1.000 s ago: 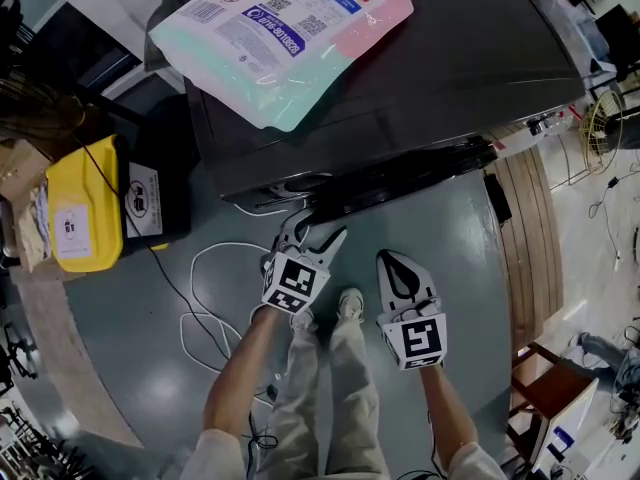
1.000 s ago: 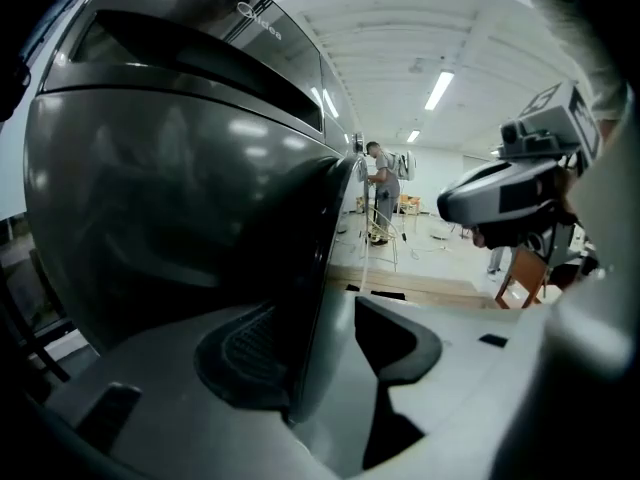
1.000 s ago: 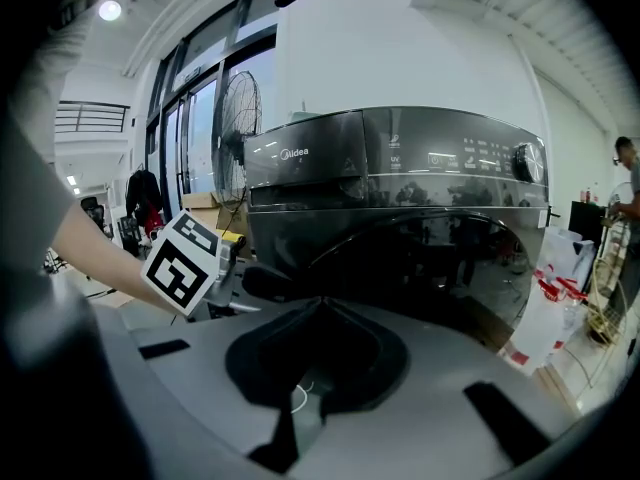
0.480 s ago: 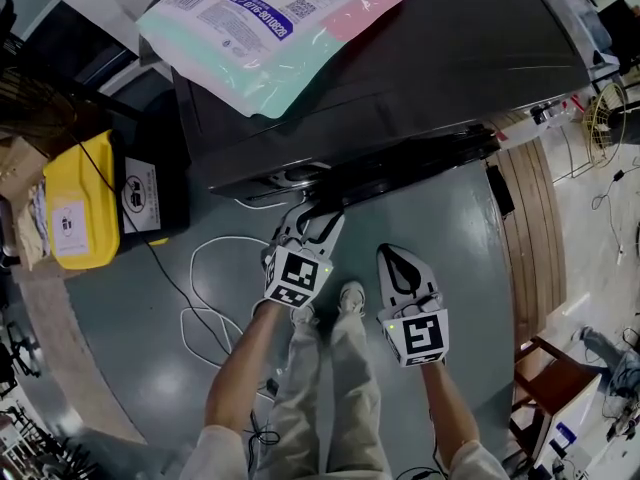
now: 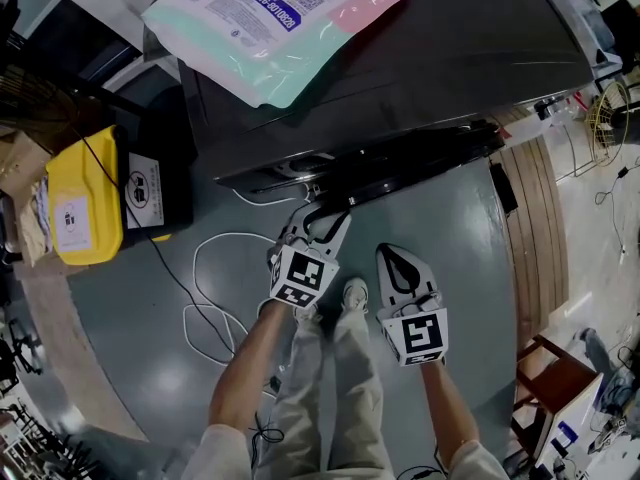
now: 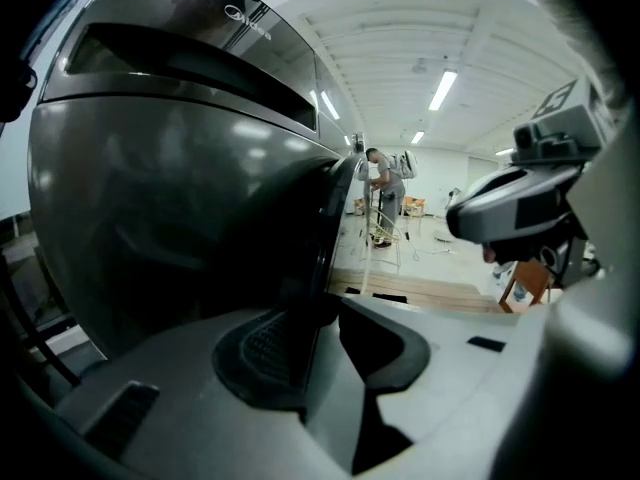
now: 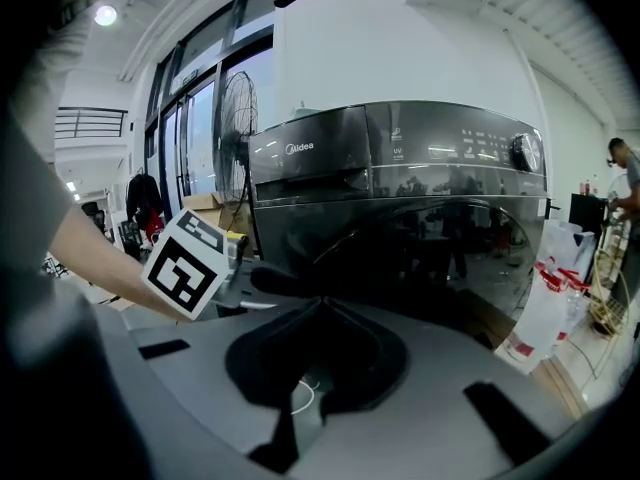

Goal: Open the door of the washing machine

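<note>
Nearest, the person's two forearms reach forward over the grey floor (image 5: 460, 258), with a shoe (image 5: 353, 293) showing between them. The right tongs (image 5: 398, 261) hang above the floor, short of the washer's front, clenched on nothing, their pads meeting at the tip. Just beside them, the left tongs (image 5: 322, 220) sit a little further forward, at the free left edge of the door (image 5: 410, 168). Their jaws have just been closing, and the left gripper view shows the door's dark rim between the pads, which pinch it from both sides. The door appears slightly ajar: its left edge stands a little way out from the front of the washer (image 5: 430, 58), while its right end lies close to the cabinet. A white cable (image 5: 215, 288) loops on the floor left of the left arm. Further back, a large pink, white and mint pouch (image 5: 275, 18) lies flat on the washer's top, toward its left edge. Left of the washer, a yellow box (image 5: 78, 203) stands on the floor against a black box (image 5: 150, 193). In the right gripper view a fan (image 7: 236, 118) stands beyond the washer's left side.
</note>
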Available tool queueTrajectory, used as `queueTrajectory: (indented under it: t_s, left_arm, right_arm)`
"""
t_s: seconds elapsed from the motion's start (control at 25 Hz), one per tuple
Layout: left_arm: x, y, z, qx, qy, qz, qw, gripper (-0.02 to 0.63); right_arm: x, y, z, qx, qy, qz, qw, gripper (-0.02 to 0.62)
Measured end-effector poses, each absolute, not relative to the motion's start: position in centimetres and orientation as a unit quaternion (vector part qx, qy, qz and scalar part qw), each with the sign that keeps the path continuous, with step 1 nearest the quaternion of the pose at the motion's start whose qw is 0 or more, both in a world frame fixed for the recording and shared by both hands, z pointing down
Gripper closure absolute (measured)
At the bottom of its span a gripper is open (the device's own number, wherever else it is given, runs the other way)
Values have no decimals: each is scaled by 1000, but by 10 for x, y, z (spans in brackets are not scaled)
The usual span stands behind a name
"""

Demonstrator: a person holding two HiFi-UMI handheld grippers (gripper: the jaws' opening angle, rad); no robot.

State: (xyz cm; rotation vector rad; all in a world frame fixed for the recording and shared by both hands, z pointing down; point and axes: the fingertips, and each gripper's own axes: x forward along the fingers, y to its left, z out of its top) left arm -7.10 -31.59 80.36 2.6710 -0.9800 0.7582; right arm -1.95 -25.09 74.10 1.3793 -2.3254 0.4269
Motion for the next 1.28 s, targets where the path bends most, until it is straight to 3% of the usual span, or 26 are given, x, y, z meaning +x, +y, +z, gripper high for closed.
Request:
queueTrajectory:
  t_s: [1.28]
  left_arm:
    - [-39,-240,802,894,-340,265,124,483]
  right_arm:
    - [54,-187,699,571,-780,158,200,597]
